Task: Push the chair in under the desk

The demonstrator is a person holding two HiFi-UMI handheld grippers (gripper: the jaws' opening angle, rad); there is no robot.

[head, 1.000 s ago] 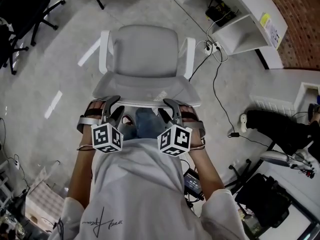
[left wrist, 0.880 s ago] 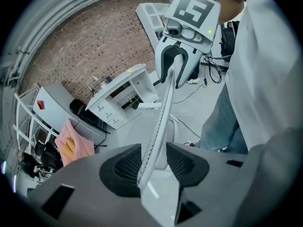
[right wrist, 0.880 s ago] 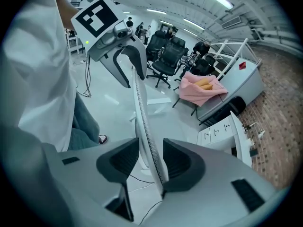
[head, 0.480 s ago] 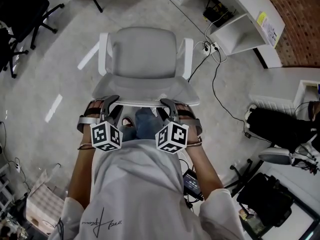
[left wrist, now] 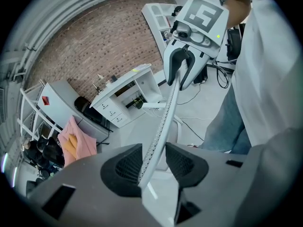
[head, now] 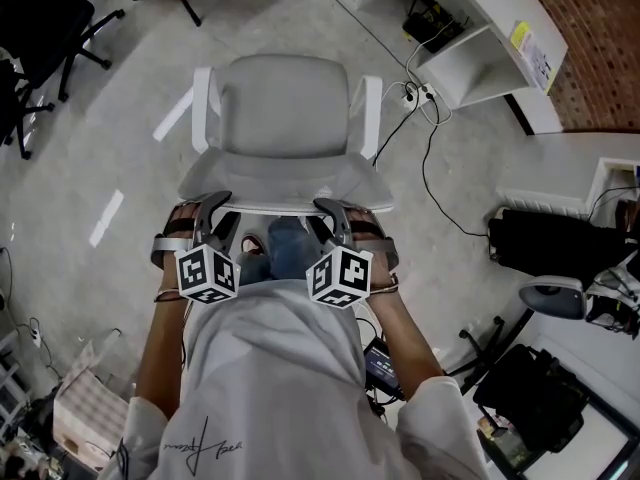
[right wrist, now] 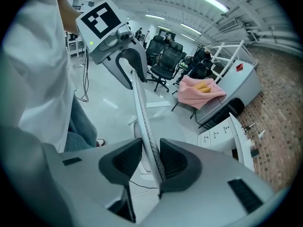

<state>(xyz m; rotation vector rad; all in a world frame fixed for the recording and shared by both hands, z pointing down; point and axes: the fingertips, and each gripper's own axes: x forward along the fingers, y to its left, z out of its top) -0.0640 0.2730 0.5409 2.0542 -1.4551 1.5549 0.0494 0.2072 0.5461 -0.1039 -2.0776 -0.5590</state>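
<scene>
In the head view, the grey chair (head: 285,103) stood on the concrete floor (head: 120,98) directly in front of the person, its backrest toward them and its seat facing away. It was well apart from the white surface (head: 500,43) at the upper right, with no part of it under that surface. Cables (head: 430,158) trailed over the floor between the two. The left tool (head: 212,210) and the right tool (head: 330,211) sat side by side on the backrest's top edge (head: 285,190), each held in one of the person's hands.

In the left gripper view, the thin mesh rim of the backrest ran up between the dark pads (left wrist: 125,167). It lay against the left-hand pad, and a narrow gap showed at the other. The jaws were spreading, so the rim stood between them without being pinched. Beyond, a pink cloth (left wrist: 75,141) hung near a brick wall (left wrist: 94,46).

In the right gripper view, the same rim passed between this tool's pads (right wrist: 175,162), close against the right-hand one and clear of the other. The jaws were drawing together around the rim but had not yet clamped it. Black office chairs (right wrist: 165,60) stood in the background.
</scene>
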